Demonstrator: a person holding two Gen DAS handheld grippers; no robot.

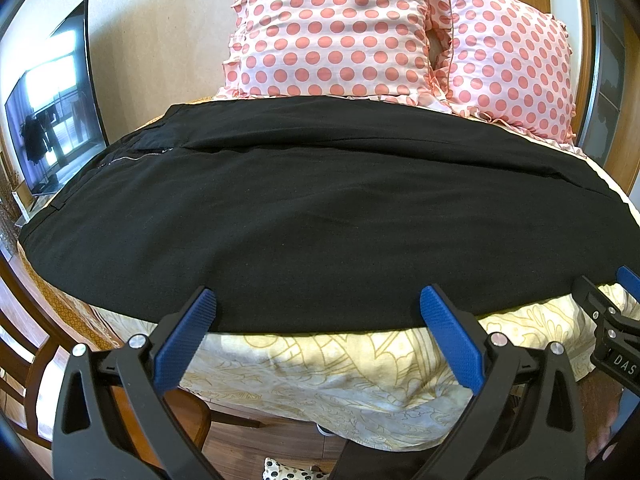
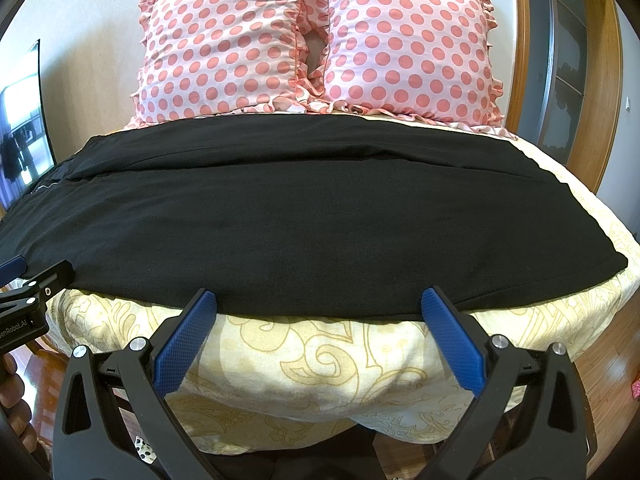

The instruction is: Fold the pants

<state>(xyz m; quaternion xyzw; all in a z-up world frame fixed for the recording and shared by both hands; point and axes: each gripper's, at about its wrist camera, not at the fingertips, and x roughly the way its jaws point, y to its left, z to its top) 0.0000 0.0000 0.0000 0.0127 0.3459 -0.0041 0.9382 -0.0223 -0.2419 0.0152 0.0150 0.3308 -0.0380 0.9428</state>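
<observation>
Black pants [image 1: 312,216] lie flat across the bed, waistband and zipper [image 1: 132,156] at the left, leg ends at the right [image 2: 592,256]. They seem folded lengthwise, one leg over the other. My left gripper [image 1: 318,300] is open at the pants' near edge, fingers apart and empty. My right gripper [image 2: 320,300] is open at the near edge too, further right along the legs. The right gripper also shows at the right edge of the left wrist view [image 1: 612,320], and the left gripper at the left edge of the right wrist view [image 2: 28,284].
The bed has a cream patterned sheet [image 2: 320,360]. Two pink polka-dot pillows [image 2: 224,44] [image 2: 412,44] stand at the head. A TV [image 1: 56,108] is at the left. A wooden chair [image 1: 24,360] stands by the bed's left. A door frame [image 2: 568,60] is at the right.
</observation>
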